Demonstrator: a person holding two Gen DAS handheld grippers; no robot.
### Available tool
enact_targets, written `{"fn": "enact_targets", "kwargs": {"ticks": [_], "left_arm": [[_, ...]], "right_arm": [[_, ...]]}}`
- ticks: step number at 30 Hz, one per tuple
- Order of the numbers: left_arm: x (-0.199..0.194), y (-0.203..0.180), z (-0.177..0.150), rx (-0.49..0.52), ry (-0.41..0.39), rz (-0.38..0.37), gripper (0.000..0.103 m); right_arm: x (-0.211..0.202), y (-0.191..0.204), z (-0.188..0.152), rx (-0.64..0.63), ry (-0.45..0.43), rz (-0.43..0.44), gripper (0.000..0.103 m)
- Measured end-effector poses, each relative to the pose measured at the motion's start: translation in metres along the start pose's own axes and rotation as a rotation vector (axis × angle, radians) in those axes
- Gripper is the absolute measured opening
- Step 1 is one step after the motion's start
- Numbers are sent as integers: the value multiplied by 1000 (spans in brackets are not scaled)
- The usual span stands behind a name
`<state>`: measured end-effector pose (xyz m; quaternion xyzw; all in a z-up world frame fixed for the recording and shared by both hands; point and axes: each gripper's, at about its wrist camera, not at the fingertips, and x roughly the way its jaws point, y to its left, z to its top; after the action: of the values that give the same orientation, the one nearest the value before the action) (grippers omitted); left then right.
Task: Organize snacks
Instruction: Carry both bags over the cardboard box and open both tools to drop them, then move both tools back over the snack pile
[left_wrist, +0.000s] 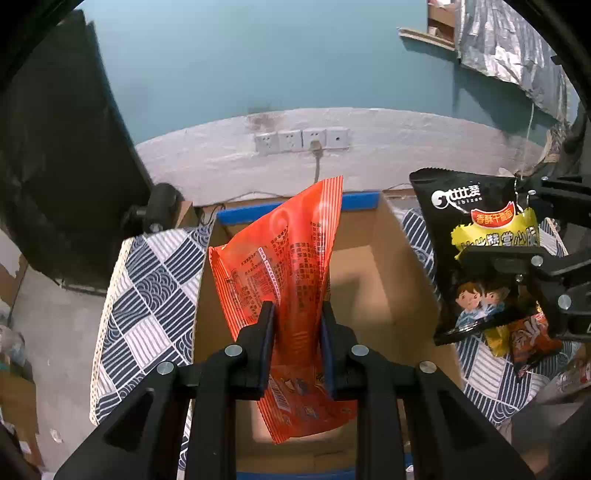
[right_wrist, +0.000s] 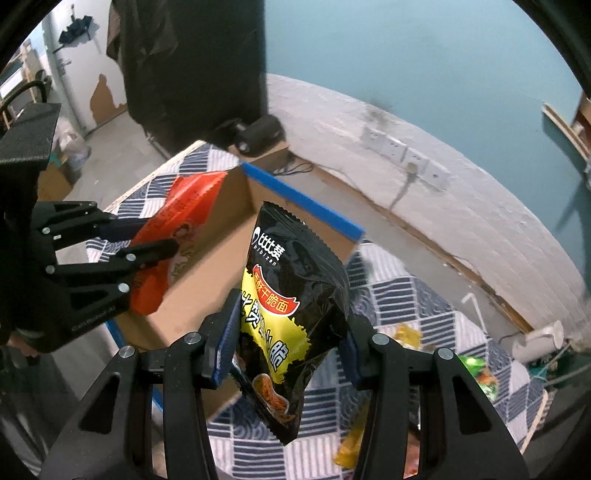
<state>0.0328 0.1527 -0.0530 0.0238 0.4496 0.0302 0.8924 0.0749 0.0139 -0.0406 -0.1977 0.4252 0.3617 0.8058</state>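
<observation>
1. Snacks are the matter here: an orange packet (left_wrist: 291, 280) is pinched in the left gripper (left_wrist: 297, 332), and a black packet (right_wrist: 295, 314) sits between the fingers of the right gripper (right_wrist: 288, 347).

2. Left gripper: jaws drawn narrow, pads pressing the orange packet near its lower third. The packet's long axis runs up and away from the fingers, its top seal leaning toward the far wall.

3. Right gripper: jaws partly apart, closed on the puffy black packet across its width. The packet's long axis runs from the fingers up toward the box, with its lower end hanging below the pads.

4. The cardboard box (left_wrist: 373, 258) with blue tape on its rim stands open on the patterned cloth (left_wrist: 147, 288). Its bare floor lies directly below and beyond the orange packet, so the left hand looks nearer to a drop.

5. From the left wrist view, the black packet (left_wrist: 476, 258) hangs to the right of the box's right wall, over the cloth, not yet above the opening.

6. Judgement: the deciding relation is packet over opening. The left one seems ready to lower and release; the right one likely needs to travel left across the rim first.

7. More loose snack packets (right_wrist: 408, 334) lie on the cloth at the right, well apart from the box.
</observation>
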Motion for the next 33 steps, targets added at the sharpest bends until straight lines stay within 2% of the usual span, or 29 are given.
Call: {"fn": "enact_targets", "kwargs": {"ticks": [8, 15, 16, 17, 19, 20, 22, 30, 33], "left_arm": [[22, 17, -12, -24, 58, 6, 22], [23, 23, -11, -45, 64, 10, 21], [25, 24, -11, -49, 69, 9, 23], [26, 25, -11, -52, 77, 10, 27], [29, 26, -12, -60, 85, 21, 39], [29, 27, -12, -63, 86, 23, 40], [29, 26, -12, -65, 88, 20, 50], [22, 9, -5, -38, 67, 12, 68], [19, -3, -3, -10, 65, 7, 69]], "right_arm": [[32, 10, 9, 10, 44, 48, 47], [45, 14, 15, 9, 58, 94, 48], [46, 14, 16, 10, 55, 89, 52], [45, 13, 16, 11, 51, 81, 60], [44, 11, 15, 10, 45, 66, 67], [41, 9, 14, 11, 35, 52, 67], [37, 5, 12, 15, 28, 45, 67], [12, -18, 0, 66, -11, 14, 71], [3, -27, -9, 77, -24, -6, 73]]}}
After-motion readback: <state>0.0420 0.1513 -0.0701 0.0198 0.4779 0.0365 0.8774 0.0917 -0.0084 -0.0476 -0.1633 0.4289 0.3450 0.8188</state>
